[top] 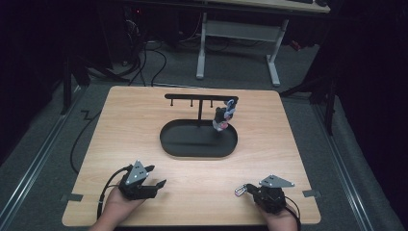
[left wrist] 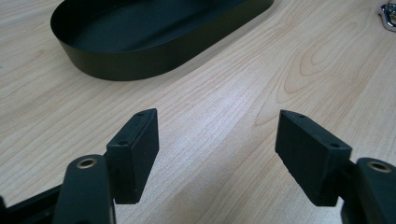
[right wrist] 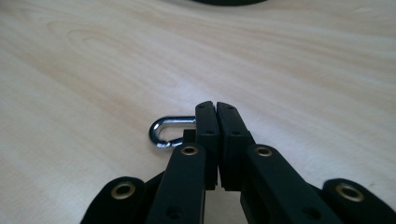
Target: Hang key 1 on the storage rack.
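Right gripper (right wrist: 215, 106): jaws together, clamped on the end of a silver carabiner clip (right wrist: 164, 132), whose loop sticks out to the jaws' left, low over the wooden table (top: 144, 144). Left gripper (left wrist: 217, 140): jaws apart, nothing between them, with the black tray (left wrist: 140, 51) ahead. Risk, as judged: the grip is narrow and off-centre, so the clip could pivot or slip free when lifted toward the hook rack (top: 199, 97).
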`<state>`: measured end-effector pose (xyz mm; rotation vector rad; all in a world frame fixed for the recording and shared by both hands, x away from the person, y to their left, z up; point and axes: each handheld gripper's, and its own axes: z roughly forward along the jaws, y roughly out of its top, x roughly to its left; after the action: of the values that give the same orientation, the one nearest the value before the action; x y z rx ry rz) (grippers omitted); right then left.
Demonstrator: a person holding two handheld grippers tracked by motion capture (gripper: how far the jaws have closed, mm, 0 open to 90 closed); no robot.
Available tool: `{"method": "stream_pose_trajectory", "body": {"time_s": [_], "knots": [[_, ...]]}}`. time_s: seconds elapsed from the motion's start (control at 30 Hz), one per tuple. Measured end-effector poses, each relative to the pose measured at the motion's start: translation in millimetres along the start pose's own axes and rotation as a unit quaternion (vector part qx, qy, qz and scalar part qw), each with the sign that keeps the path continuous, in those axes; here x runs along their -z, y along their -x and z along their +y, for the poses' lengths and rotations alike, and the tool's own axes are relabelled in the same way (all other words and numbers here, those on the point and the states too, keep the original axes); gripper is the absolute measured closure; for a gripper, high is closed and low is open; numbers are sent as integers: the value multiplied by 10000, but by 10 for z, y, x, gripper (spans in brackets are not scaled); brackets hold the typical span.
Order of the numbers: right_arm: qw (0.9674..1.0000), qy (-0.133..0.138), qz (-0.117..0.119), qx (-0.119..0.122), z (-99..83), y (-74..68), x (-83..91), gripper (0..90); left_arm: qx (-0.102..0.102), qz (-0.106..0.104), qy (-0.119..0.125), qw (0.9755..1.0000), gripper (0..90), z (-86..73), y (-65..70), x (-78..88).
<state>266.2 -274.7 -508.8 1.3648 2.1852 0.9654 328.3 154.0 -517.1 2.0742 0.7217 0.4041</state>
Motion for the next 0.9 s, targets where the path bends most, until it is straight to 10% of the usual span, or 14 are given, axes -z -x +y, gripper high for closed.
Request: {"method": "stream_pose_trajectory", "body": {"time_s": [0.63,0.9], "knots": [[9991,-342,-241,-12,-205,-25,77,884,-12,3,15,10000,310,6,6,5],[9987,-406,80,-308,-148,14,96,686,-18,35,-34,10000,311,3,11,8]]}}
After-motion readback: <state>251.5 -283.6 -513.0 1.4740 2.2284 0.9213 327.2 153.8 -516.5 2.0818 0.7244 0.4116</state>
